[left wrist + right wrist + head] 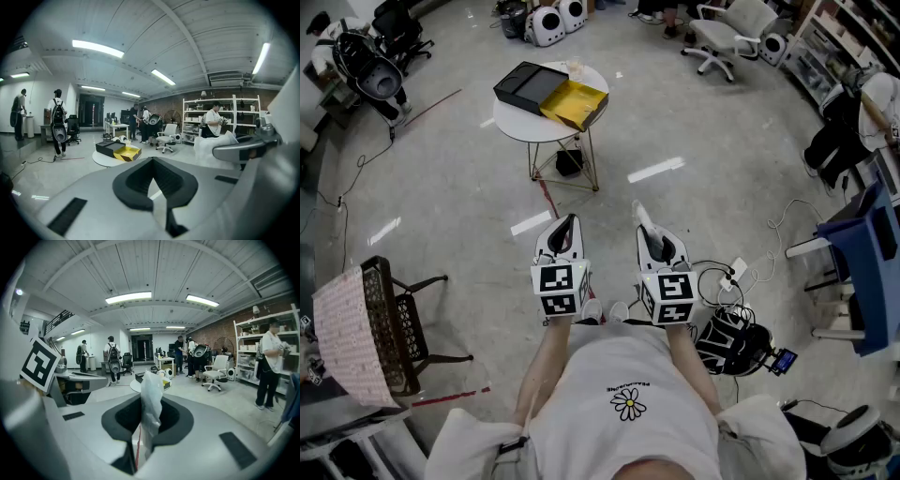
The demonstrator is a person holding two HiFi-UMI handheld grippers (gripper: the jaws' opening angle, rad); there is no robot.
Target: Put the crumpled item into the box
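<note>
So far only the pickup looks done: right gripper [142, 434] jaws clamp the crumpled item [151, 397], left gripper [155, 183] jaws are together and empty, and the box [551, 94] sits well apart on its surface [517, 127].

Box inside: the box [574, 103] on the surface [516, 126] is too small to show its contents.
Behind the box: a pale thing [575, 67], too small to name.
Below the box: a dark thing [569, 162], partly hidden by the surface's legs.
Well short of the box: the crumpled item [151, 378], its lower end hidden inside the right gripper [150, 401].
</note>
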